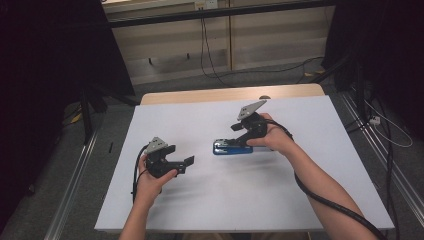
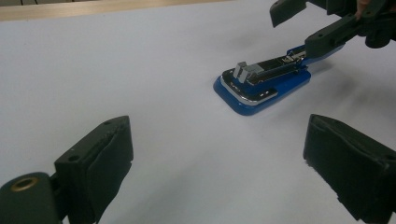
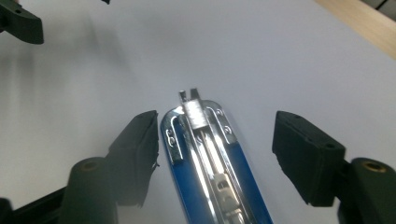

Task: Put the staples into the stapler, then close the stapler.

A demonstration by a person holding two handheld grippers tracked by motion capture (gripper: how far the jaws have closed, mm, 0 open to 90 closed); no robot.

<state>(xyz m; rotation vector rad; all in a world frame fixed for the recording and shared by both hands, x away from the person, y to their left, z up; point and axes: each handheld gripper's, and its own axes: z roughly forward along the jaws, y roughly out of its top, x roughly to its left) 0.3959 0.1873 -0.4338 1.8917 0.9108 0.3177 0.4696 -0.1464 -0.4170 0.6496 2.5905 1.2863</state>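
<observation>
Blue stapler (image 1: 231, 148) laid flat on white table (image 1: 300, 190), straddled (untouched) by parted right tongs (image 3: 215, 154), left tongs (image 2: 219, 168) held wide, empty

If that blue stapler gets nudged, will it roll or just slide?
The blue stapler lies flat on a broad base, so it would probably slide, not roll. Its shiny metal strip looks stiff and perhaps slippery. It is likely rather heavy for its size.

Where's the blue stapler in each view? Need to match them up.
High view: stapler at table centre, under the right gripper.
Left gripper view: upper right, right gripper over its far end.
Right gripper view: bottom centre, between the open jaws.
Shared landmark: white table cover.
</observation>
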